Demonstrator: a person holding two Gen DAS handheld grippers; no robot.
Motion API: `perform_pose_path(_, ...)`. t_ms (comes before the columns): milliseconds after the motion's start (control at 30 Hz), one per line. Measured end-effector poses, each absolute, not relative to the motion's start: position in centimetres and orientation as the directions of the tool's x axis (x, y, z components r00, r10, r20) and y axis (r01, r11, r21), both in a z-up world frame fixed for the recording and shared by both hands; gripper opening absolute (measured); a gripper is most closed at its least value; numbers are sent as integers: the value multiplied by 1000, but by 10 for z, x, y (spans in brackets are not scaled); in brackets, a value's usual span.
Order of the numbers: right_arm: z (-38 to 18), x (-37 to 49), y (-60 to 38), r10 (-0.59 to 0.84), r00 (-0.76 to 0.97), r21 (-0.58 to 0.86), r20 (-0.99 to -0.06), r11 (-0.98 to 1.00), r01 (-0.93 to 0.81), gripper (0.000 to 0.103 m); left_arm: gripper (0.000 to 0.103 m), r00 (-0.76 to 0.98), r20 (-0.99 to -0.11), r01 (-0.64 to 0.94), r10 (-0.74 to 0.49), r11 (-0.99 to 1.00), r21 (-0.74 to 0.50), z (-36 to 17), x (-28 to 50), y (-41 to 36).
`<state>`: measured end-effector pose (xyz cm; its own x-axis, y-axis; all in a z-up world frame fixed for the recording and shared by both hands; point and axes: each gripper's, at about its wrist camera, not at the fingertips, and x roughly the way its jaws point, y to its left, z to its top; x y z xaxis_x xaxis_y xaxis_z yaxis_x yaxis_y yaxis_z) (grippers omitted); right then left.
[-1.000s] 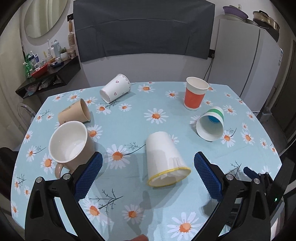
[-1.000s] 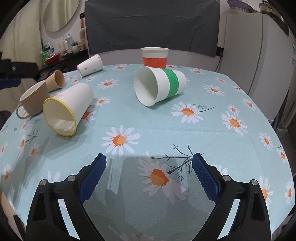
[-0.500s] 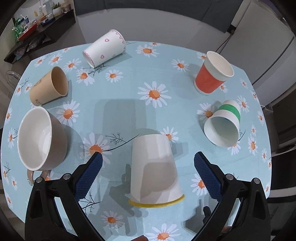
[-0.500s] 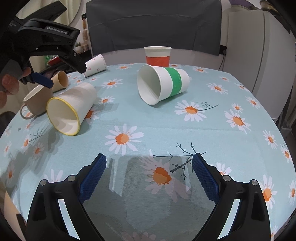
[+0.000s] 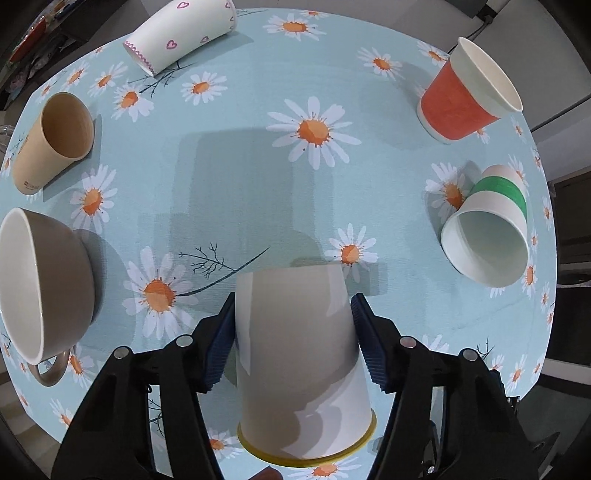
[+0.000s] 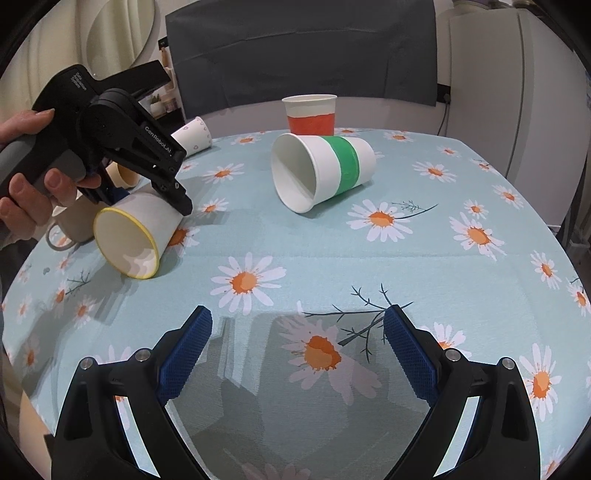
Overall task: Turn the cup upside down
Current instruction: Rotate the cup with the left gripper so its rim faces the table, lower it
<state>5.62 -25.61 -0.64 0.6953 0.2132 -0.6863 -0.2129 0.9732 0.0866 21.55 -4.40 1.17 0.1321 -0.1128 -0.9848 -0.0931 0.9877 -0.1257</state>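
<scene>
A white paper cup with a yellow rim (image 5: 299,350) lies on its side on the daisy tablecloth, mouth toward the table's near edge. My left gripper (image 5: 291,325) straddles it, blue pads touching or almost touching both sides of its body. In the right wrist view the same cup (image 6: 133,236) lies at the left under the left gripper (image 6: 162,184). My right gripper (image 6: 295,343) is open and empty, low over the near part of the table.
A green-banded cup (image 6: 325,170) lies on its side mid-table. An orange cup (image 6: 312,114) stands upright behind it. A heart-print cup (image 5: 181,33) and a tan paper cup (image 5: 51,140) lie on their sides. A beige mug (image 5: 40,288) stands at the left.
My left gripper has come down over the yellow-rimmed cup and its jaws have narrowed onto the cup's sides. The right gripper has stayed nearly still.
</scene>
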Motion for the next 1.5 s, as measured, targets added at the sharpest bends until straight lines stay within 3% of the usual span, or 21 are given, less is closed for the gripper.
perform_pose_path(300,-7,56,-256,212,698,84,-684,973,-213,90,61,354,-933,-68,-69,993,-100,54,192,-28)
perform_pose_path(500,-7,55,-255,211,697,85,-685,974,-211,90,61,596,-803,-13,-12,1000,-24,59,177,-30)
perform_pose_path(733,-6,55,-253,209,700,71,-682,973,-221,90,61,747,-664,9,30,998,55,46,161,-37)
perform_pose_path(1100,-6,55,-253,211,700,72,-682,972,-223,90,61,801,-590,39,96,977,211,35,144,-56)
perform_pose_path(1500,-7,56,-253,215,696,73,-685,971,-228,90,62,801,-592,61,86,973,224,36,114,-54)
